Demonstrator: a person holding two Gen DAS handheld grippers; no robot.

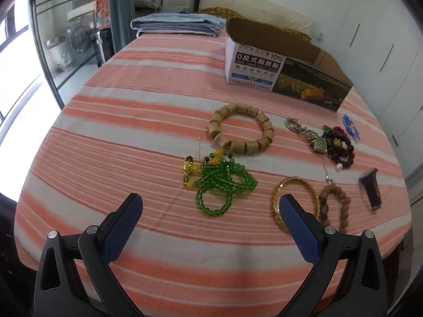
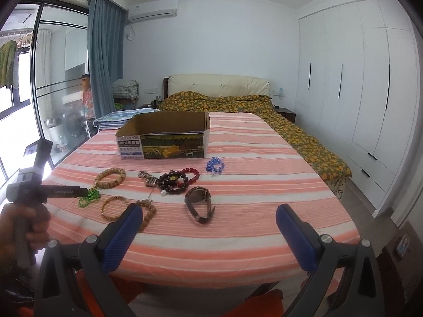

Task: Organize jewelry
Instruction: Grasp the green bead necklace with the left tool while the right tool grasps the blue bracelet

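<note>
Jewelry lies on the striped bed. In the left wrist view I see a green bead necklace (image 1: 219,182), a chunky wooden bracelet (image 1: 240,129), a gold bangle (image 1: 294,200), a brown bead bracelet (image 1: 334,206), a dark bead bracelet with a silver keychain (image 1: 335,145), blue beads (image 1: 350,128) and a watch (image 1: 370,189). My left gripper (image 1: 208,206) is open, just short of the green necklace. My right gripper (image 2: 208,215) is open above the bed's near edge, with the watch (image 2: 199,202) just ahead. An open cardboard box (image 2: 164,138) stands beyond the jewelry.
Folded blue bedding (image 1: 177,23) lies at the bed's far left. A yellow-patterned quilt (image 2: 304,137) covers the far and right side. White wardrobes (image 2: 357,100) line the right wall. Glass doors (image 2: 53,100) stand at left. My left hand and gripper handle (image 2: 29,198) show at left.
</note>
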